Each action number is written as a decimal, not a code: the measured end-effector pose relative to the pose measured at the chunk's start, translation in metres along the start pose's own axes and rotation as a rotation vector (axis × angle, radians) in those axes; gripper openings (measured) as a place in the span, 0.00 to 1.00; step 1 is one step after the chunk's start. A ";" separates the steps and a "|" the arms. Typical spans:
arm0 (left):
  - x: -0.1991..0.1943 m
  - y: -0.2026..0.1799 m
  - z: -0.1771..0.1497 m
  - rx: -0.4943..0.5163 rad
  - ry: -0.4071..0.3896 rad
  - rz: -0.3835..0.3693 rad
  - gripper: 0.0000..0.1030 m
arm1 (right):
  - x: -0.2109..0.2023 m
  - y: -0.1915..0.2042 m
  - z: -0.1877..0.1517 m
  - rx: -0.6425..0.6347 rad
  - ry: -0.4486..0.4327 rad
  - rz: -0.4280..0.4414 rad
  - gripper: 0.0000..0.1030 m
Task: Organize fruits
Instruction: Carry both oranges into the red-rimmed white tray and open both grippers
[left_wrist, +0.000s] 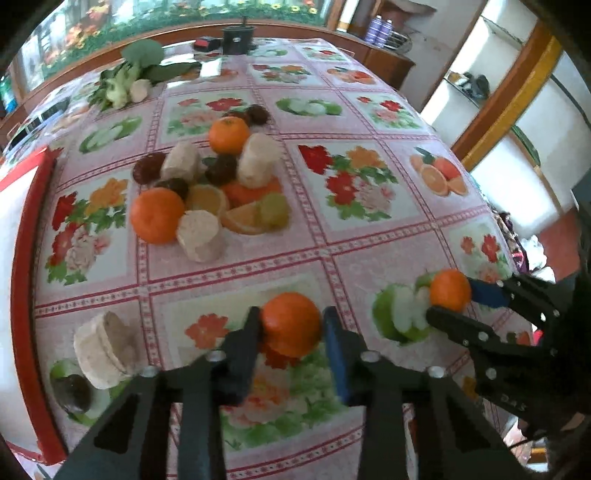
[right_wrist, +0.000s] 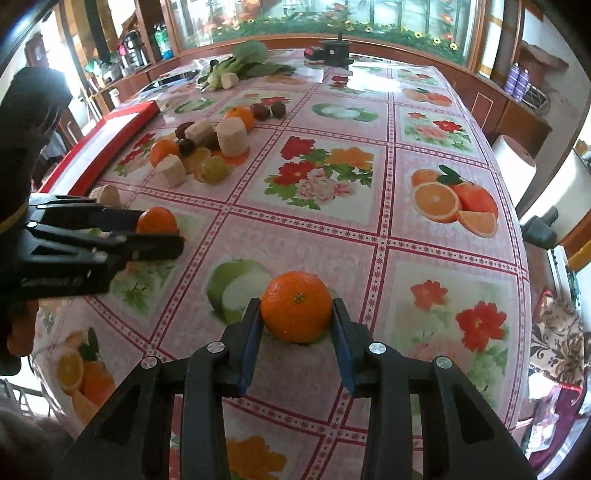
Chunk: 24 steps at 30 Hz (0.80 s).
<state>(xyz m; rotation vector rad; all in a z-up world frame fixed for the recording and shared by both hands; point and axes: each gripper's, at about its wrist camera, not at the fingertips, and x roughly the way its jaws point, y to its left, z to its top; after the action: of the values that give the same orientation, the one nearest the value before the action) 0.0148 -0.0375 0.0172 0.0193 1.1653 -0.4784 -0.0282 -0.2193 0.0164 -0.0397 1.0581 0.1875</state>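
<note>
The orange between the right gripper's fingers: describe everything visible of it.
The round orange fruit with a glossy, dimpled peel is whole, its small green stem scar tilted toward the camera. It rests on the pink floral plastic tablecloth, beside a printed green apple. The right gripper is shut on it, blue-padded black fingers pressing its left and right sides. In the left wrist view it looks the same.

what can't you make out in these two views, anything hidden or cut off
- Red tray: left wrist view, cut off by the frame edge; its contents unseen.
- Dark round fruit: left wrist view, partly hidden behind a left gripper finger.
- Underside of the right gripper's orange: hidden by the fruit itself.
- Far black object: too small to identify.
</note>
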 end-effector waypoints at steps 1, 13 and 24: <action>-0.001 0.005 0.000 -0.032 -0.002 -0.023 0.33 | 0.000 0.001 0.000 0.002 -0.001 -0.001 0.35; -0.014 -0.017 -0.020 0.016 -0.056 0.038 0.33 | -0.002 0.011 -0.003 0.018 -0.014 -0.009 0.35; -0.040 -0.013 -0.034 0.043 -0.109 0.106 0.33 | -0.003 0.029 -0.002 0.049 0.007 -0.019 0.35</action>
<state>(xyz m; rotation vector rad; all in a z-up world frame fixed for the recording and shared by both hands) -0.0322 -0.0261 0.0415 0.0913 1.0411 -0.4055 -0.0366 -0.1915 0.0195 -0.0057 1.0682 0.1445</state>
